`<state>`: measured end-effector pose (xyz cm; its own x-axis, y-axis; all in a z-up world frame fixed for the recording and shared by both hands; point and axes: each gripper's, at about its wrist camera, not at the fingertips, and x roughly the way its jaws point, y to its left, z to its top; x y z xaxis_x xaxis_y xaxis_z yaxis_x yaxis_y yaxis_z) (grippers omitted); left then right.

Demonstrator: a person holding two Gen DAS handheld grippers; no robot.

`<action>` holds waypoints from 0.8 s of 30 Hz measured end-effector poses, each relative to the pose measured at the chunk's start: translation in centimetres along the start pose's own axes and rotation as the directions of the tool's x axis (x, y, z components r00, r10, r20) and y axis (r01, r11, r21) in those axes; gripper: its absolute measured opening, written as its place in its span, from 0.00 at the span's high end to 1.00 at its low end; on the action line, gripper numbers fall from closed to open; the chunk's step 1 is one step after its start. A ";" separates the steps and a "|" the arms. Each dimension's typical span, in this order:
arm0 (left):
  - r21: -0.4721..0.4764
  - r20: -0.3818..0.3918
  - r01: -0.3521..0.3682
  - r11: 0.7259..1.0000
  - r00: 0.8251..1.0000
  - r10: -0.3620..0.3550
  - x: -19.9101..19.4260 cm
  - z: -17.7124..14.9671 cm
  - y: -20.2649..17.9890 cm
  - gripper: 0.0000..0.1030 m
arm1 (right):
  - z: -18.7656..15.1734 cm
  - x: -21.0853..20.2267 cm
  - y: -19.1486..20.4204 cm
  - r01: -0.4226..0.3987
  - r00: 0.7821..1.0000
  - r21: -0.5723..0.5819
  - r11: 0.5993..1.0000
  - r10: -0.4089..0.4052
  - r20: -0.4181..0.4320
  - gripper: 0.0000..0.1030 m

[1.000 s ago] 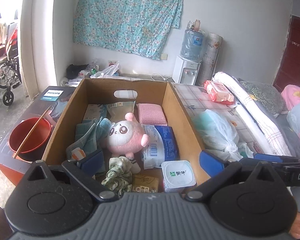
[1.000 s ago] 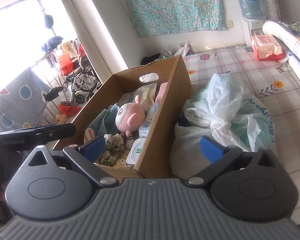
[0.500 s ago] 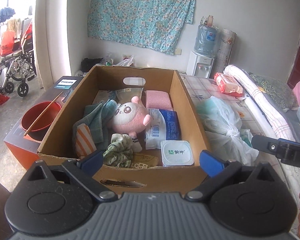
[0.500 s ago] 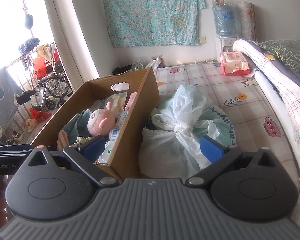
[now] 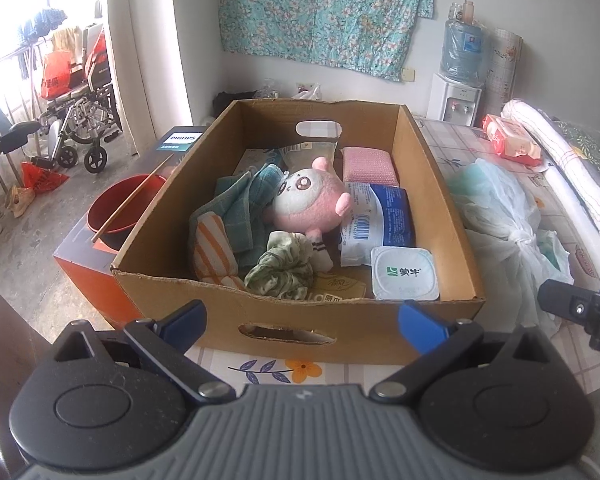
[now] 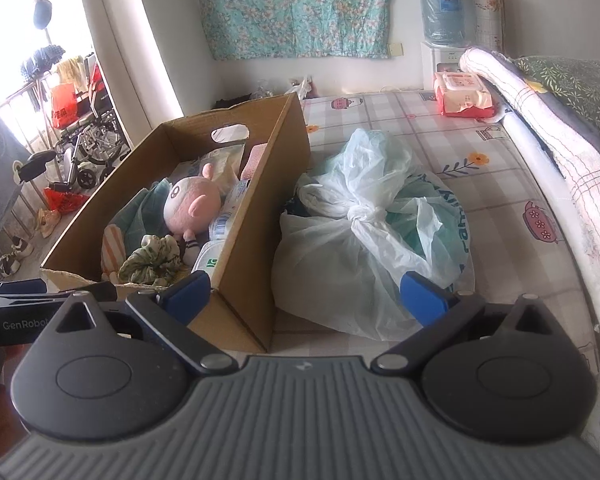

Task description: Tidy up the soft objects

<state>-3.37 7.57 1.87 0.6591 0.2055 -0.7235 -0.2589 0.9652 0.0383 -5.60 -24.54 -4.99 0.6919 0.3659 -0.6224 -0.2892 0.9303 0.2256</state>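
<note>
Filling the frame's centre in the left wrist view, the cardboard box holds a pink plush toy above the wide-open, empty left gripper. In the right wrist view, the right gripper gapes empty at lower centre below a knotted plastic bag, the box at left.

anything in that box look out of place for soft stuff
Yes: a sealed yogurt cup sits in the cardboard box's near right corner, a hard food item among the pink plush, green scrunchie and cloths.
</note>
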 end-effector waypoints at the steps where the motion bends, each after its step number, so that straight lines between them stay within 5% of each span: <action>1: -0.006 -0.012 0.001 1.000 1.000 -0.001 0.1 -0.1 0.0 0.00 | 0.0 0.2 0.2 -0.012 1.000 -0.005 1.000 0.011 -0.010 0.01; 24: 0.021 -0.097 0.021 1.000 0.995 -0.019 2.0 -0.8 -1.1 0.01 | -1.0 3.6 1.4 -0.018 0.991 -0.064 0.998 0.009 -0.135 0.01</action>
<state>-2.30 6.82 -0.19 0.5920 0.1700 -0.7878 -0.2300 0.9725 0.0370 -4.20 -21.95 -7.68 0.5937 0.3676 -0.7159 -0.3428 0.9204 0.1883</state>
